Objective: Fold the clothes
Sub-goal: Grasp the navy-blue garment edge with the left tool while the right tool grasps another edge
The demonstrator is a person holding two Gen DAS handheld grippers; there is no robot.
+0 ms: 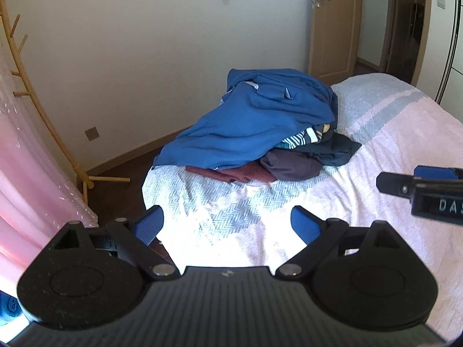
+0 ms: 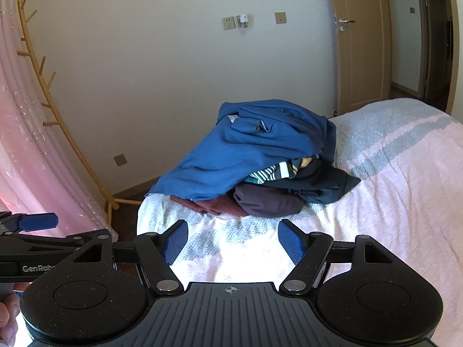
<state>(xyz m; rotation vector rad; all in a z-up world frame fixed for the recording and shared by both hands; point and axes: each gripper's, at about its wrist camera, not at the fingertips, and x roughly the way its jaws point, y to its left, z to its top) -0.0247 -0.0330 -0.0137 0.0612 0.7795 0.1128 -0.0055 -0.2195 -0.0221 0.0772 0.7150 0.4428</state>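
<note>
A bed (image 1: 390,156) under a pink and grey-white quilt is seen filling the right and middle of both views; a plain wall (image 1: 130,57) is seen behind it, with a wooden door (image 1: 332,26) ajar at its right end. A pink curtain (image 2: 26,150) is hung at the left, and a bamboo coat rack (image 2: 58,121) is stood beside it on the dark floor.

The clothes pile (image 1: 260,133) is heaped at the bed's far corner, near the wall; it is topped by a large blue garment (image 2: 254,150) draped over the rest; beneath it a striped piece (image 2: 269,173), a dark teal piece (image 2: 327,188), a dark purple piece (image 2: 269,202) and a maroon piece (image 2: 214,205) are stacked, the maroon one lying flat on the quilt at the front.

The left gripper (image 1: 228,222) is held over the bed's near edge, well short of the pile; its jaws are spread wide with nothing between them. The right gripper (image 2: 231,241) is held just beside it, likewise spread and empty, pointed at the pile; each gripper is caught at the edge of the other's view. Part of a hand (image 2: 7,321) is seen at the lower left of the right view.
</note>
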